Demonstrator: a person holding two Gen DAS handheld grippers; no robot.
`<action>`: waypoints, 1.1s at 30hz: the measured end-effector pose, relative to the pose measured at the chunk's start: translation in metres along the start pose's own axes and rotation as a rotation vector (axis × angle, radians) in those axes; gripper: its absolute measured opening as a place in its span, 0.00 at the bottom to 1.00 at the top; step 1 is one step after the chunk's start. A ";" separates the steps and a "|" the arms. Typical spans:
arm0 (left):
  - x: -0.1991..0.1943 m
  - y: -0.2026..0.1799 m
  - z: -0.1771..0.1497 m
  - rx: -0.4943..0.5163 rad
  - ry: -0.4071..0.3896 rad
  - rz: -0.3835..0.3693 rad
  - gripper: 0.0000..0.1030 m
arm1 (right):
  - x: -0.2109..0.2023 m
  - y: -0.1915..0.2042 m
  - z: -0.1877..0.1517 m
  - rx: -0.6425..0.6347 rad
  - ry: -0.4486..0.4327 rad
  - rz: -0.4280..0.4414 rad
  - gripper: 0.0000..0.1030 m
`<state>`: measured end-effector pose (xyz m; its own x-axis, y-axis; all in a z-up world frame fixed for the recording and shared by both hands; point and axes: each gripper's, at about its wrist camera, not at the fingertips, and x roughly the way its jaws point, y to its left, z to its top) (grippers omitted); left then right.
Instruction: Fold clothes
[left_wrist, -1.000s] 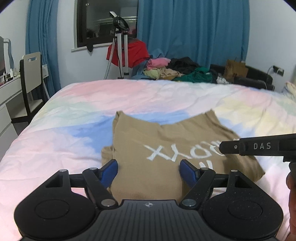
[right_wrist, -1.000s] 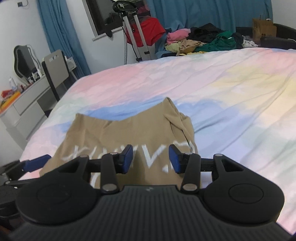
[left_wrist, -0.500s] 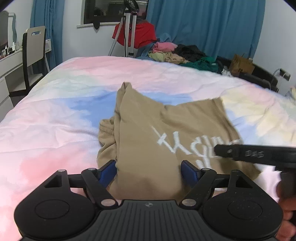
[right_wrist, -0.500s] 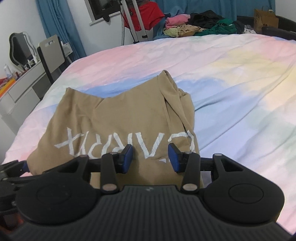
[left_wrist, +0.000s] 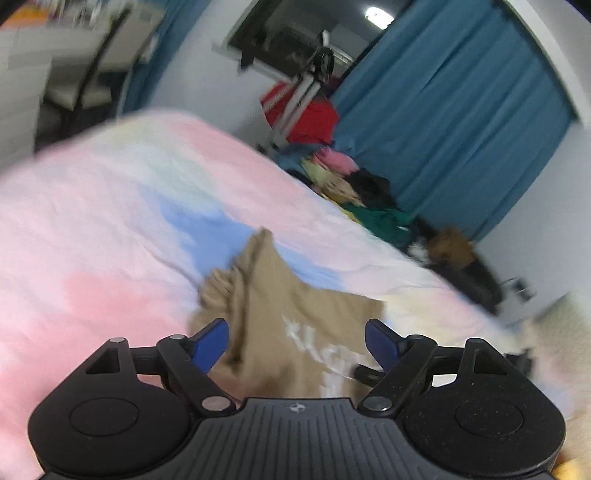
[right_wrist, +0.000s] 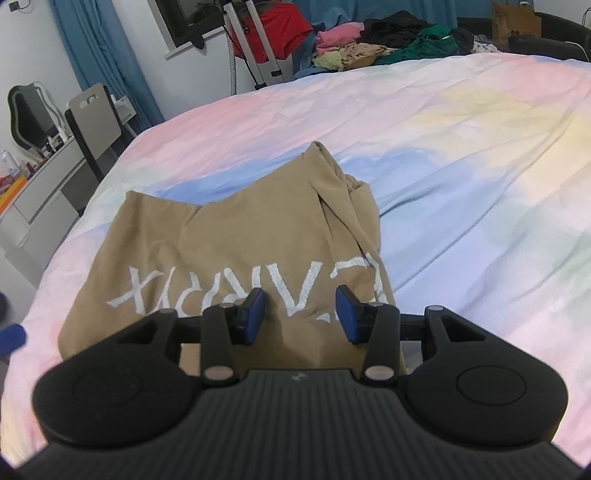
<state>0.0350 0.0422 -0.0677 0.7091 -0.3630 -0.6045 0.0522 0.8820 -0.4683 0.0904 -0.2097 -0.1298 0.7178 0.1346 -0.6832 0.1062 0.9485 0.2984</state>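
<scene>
Left wrist view, tilted and motion-blurred: the left gripper (left_wrist: 296, 341), blue pads spread wide with nothing between them, hangs above the near edge of the tan folded sweatshirt with white lettering (left_wrist: 291, 325), which lies on the pastel tie-dye bedspread (left_wrist: 110, 229). Its lettering is smeared here and partly hidden behind the gripper body. Right wrist view, sharp: the right gripper (right_wrist: 300, 316), pads parted and empty, sits over the same sweatshirt (right_wrist: 229, 243), where the lettering reads upside down and a bunched fold runs along the garment's right side. Beyond the bed's far edge lies a heap of mixed coloured clothes (right_wrist: 384, 40); only this view shows the grey chair (right_wrist: 94, 118) clearly.
</scene>
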 end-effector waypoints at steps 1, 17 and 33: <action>0.005 0.003 -0.001 -0.023 0.023 -0.008 0.80 | 0.001 0.000 0.000 0.003 0.002 -0.001 0.43; 0.058 0.042 -0.012 -0.359 0.171 -0.097 0.79 | 0.001 -0.010 0.004 0.104 0.012 0.038 0.45; 0.066 0.047 -0.015 -0.454 0.126 -0.090 0.64 | 0.003 -0.011 0.005 0.125 0.008 0.038 0.45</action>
<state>0.0738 0.0552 -0.1397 0.6237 -0.4901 -0.6089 -0.2229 0.6352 -0.7395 0.0943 -0.2209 -0.1318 0.7177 0.1727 -0.6746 0.1641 0.8996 0.4048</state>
